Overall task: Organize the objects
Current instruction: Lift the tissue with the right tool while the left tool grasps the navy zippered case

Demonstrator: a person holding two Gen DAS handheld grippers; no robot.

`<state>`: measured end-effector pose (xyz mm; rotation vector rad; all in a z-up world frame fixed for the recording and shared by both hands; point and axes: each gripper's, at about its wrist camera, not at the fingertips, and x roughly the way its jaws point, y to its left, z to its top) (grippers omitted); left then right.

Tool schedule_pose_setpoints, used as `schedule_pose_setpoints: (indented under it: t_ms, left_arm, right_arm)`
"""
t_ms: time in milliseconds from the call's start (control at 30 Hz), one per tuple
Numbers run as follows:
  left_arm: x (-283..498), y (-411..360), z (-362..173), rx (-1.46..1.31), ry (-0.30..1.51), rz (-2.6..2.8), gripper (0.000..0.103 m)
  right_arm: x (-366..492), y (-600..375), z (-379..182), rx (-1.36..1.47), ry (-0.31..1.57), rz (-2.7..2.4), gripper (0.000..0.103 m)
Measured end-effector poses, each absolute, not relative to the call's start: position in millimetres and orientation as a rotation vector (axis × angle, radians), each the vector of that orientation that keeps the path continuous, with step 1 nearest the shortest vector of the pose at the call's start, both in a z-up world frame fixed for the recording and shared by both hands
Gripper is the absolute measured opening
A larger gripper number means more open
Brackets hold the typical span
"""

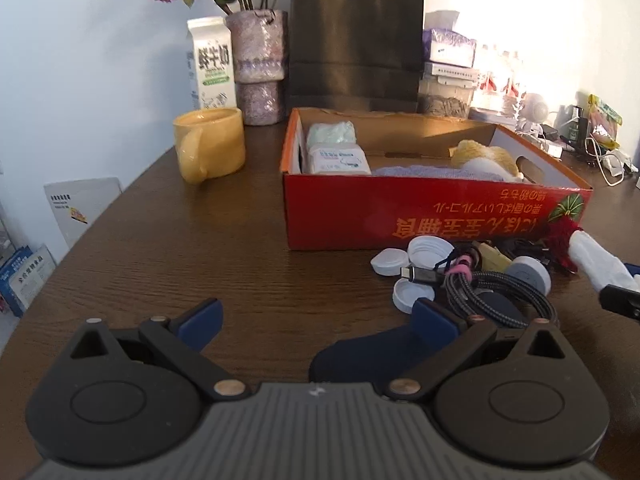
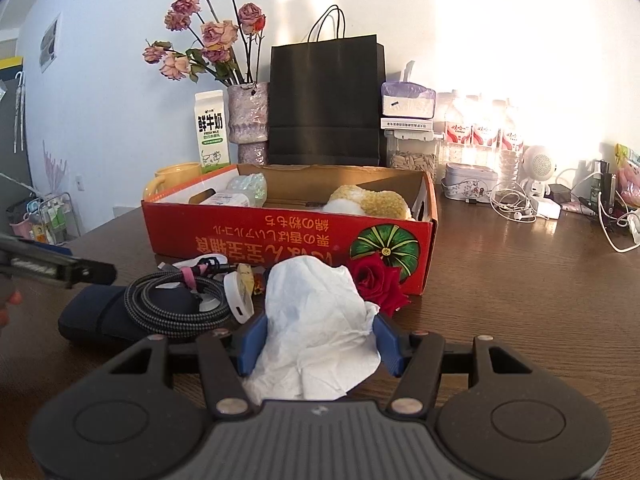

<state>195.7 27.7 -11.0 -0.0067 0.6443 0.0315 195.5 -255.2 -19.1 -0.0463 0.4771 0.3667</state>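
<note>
- My right gripper [image 2: 316, 344] has its blue fingers [image 2: 253, 344] pinched on a crumpled white tissue [image 2: 320, 320], held just near the red box [image 2: 288, 240], close to its right end.
- My left gripper [image 1: 316, 320] hangs with fingers spread wide, nothing between them, over bare brown table [image 1: 200, 248], left of the clutter.
- A red rose [image 2: 378, 282] lies against the box front, touching the tissue's far right side.
- The clutter sits near the box front: coiled braided cable [image 2: 176, 312] with pink tie lying on a dark blue pouch [image 2: 96, 316], white caps [image 1: 430, 252], a grey round cap [image 1: 530, 274], a white charger [image 2: 238, 298].
- Inside the box: tissue packs [image 1: 338, 156] at the left, a yellow-white plush [image 2: 372, 200] at the right, a lavender cloth [image 1: 424, 172] between.
- The cable pile sits just right of my left gripper, touching its right finger in the left view.
- A yellow mug [image 1: 210, 144] stands left of the box; milk carton [image 2: 211, 132], vase of dried roses [image 2: 248, 120] and black paper bag [image 2: 326, 104] stand behind it.
- Far right: bottles [image 2: 484, 132], earphones [image 2: 516, 204], cables.
</note>
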Motion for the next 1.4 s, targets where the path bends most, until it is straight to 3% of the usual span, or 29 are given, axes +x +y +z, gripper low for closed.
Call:
schedule_pose_setpoints:
  t_ms: [300, 500, 567, 667, 1167, 1233, 1300, 1400]
  left_arm:
    - [178, 22, -17, 0.011, 0.644, -0.019, 0.083]
    - [150, 14, -14, 0.017, 0.648, -0.02, 0.083]
    - [145, 12, -12, 0.025, 0.647, -0.03, 0.086]
    - [141, 10, -9, 0.034, 0.633, -0.052, 0.102]
    - [166, -39, -34, 0.182, 0.757, -0.398, 0.103]
    - [168, -36, -34, 0.173, 0.748, -0.399, 0.097]
    - [164, -36, -31, 0.171, 0.725, -0.41, 0.081]
    - [163, -36, -29, 0.166, 0.724, -0.392, 0.075]
  right_arm:
    - [196, -256, -20, -0.04, 0.485, 0.366, 0.058]
    - [196, -256, -20, -0.04, 0.482, 0.366, 0.058]
    - [196, -255, -20, -0.04, 0.481, 0.366, 0.058]
    - [195, -255, -20, -0.041, 0.476, 0.365, 0.058]
    - [193, -258, -20, -0.027, 0.469, 0.366, 0.058]
    - [193, -258, -20, -0.024, 0.469, 0.368, 0.058]
    - [194, -258, -20, -0.021, 0.471, 0.371, 0.058]
    - [194, -258, -20, -0.02, 0.473, 0.375, 0.058]
